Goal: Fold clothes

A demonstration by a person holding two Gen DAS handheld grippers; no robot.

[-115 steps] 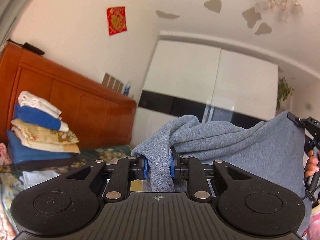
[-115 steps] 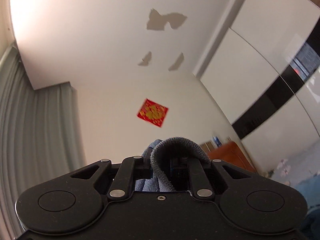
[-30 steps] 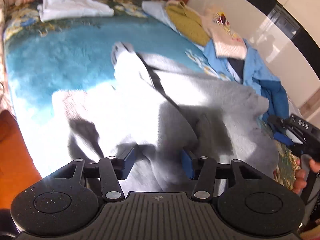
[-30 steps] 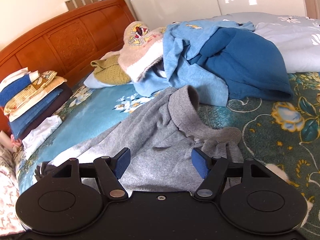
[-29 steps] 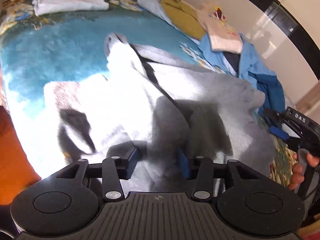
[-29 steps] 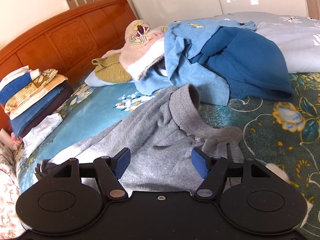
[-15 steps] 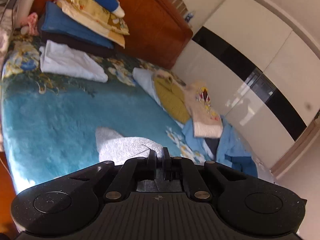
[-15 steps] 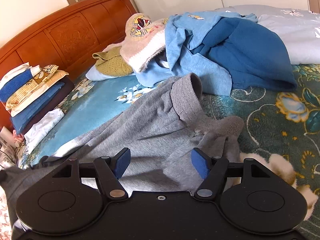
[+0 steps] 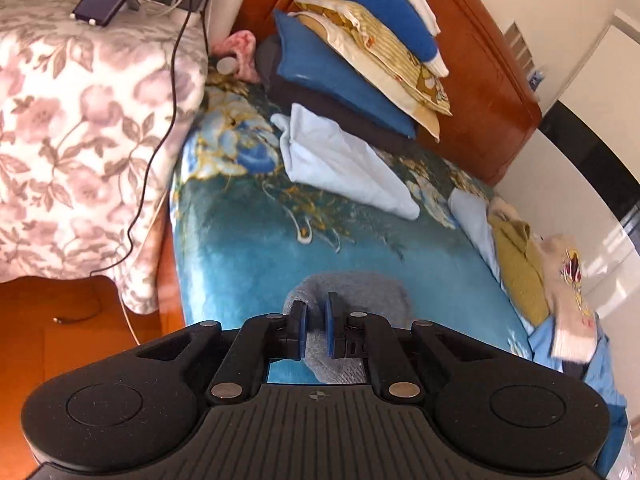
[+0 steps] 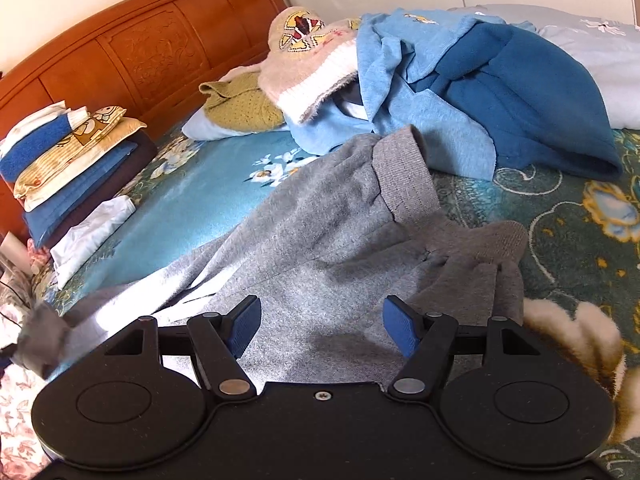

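Right now my left tool [image 9: 316, 326] is easing apart, grey sweater [image 10: 320, 240] fabric between its pads above the blue blanket [image 9: 248, 256]. Meanwhile my right tool [image 10: 322, 330] hangs spread wide over the sweater on the bed.

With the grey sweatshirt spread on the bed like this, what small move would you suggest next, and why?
Probably carry the left gripper across towards the body of the grey sweatshirt to lay the sleeve over it. Its jaws, though easing open slightly, have grey fabric between them, while the right gripper hovers open above the flat garment, holding nothing.
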